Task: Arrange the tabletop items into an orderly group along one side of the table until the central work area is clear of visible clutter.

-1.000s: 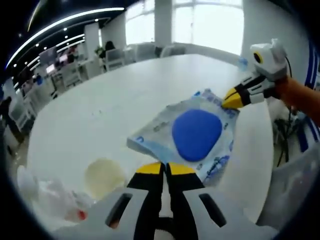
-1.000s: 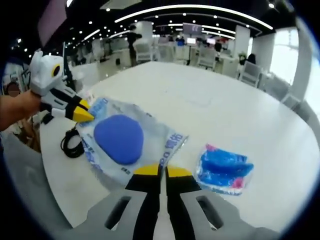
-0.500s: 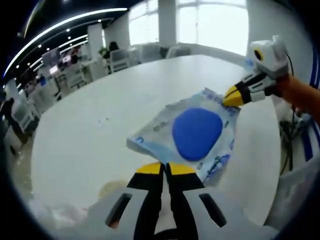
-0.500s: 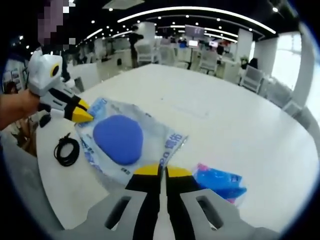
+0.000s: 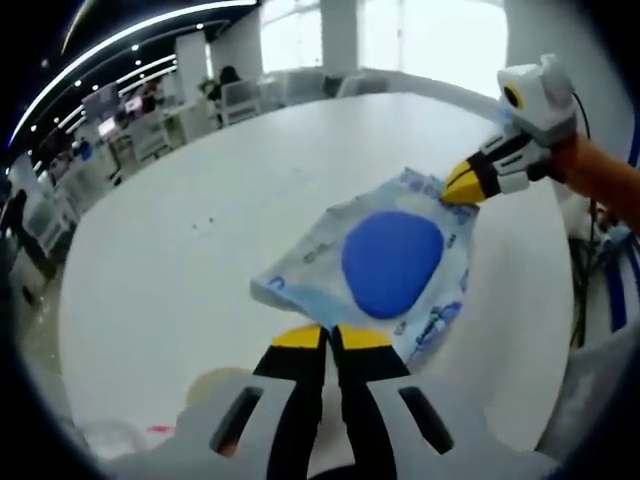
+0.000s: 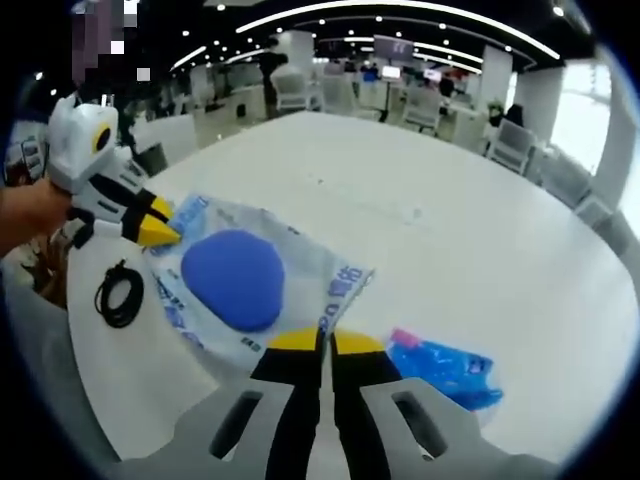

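A clear plastic packet with light-blue print and a big blue oval (image 5: 392, 262) (image 6: 233, 278) is stretched between the two grippers over the white round table (image 5: 200, 240) (image 6: 470, 250). My left gripper (image 5: 330, 337) is shut on the packet's near edge, and in the right gripper view it reaches in from the left (image 6: 160, 232). My right gripper (image 6: 325, 341) is shut on the opposite edge, and in the left gripper view it enters from the right (image 5: 462, 186), pinching the far corner. A hand holds each.
A small blue packet with pink trim (image 6: 445, 366) lies just right of my right gripper. A black coiled cable (image 6: 118, 295) lies near the table's edge. A cream round item (image 5: 215, 381) and crumpled white plastic (image 5: 115, 437) lie by my left gripper. Office chairs stand beyond the table.
Both grippers keep their hold on the packet. Both views have shifted slightly with the hands: the cable coil now shows in full, and the small blue packet sits closer to my right gripper.
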Demonstrator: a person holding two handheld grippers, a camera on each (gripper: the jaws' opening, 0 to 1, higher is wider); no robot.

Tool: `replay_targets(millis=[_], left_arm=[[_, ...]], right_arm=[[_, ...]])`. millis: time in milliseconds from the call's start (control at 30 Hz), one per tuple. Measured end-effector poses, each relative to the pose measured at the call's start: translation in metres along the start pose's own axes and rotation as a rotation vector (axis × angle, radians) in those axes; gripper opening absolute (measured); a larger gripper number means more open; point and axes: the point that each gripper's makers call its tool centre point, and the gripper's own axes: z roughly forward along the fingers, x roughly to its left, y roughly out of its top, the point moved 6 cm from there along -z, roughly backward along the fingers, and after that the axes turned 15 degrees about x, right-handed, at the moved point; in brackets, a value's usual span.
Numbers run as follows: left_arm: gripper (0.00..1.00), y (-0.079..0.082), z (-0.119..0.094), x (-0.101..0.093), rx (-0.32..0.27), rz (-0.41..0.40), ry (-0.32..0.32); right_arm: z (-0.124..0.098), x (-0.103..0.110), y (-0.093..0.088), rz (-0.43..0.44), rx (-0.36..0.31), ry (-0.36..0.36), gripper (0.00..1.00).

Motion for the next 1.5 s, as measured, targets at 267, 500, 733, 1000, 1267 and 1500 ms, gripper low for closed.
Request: replay_targets(millis=[267, 500, 733, 1000, 1267, 1500], left_arm=[[0.01, -0.008, 0.014, 0.001, 0.053, 0.002, 0.007], [0.01, -0.012, 0.023, 0.000, 0.075, 0.005, 0.008], [0.01, -0.015, 0.029, -0.001, 0.098, 0.014, 0.014], [0.01, -0.018, 0.037, -0.003, 0.119, 0.022, 0.018], [0.02, -0.020, 0.036, -0.004, 0.125, 0.055, 0.042], [0.02, -0.020, 0.036, -0.004, 0.125, 0.078, 0.062]], right_arm=[[0.017, 0.001, -0.007, 0.001, 0.037, 0.026, 0.02], [0.027, 0.000, -0.014, 0.009, 0.060, 0.044, 0.03], [0.033, 0.001, -0.017, 0.003, 0.076, 0.053, 0.03], [0.041, 0.002, -0.024, 0.009, 0.090, 0.063, 0.03], [0.046, 0.003, -0.027, 0.011, 0.100, 0.071, 0.03], [0.048, 0.003, -0.027, 0.008, 0.102, 0.070, 0.03]])
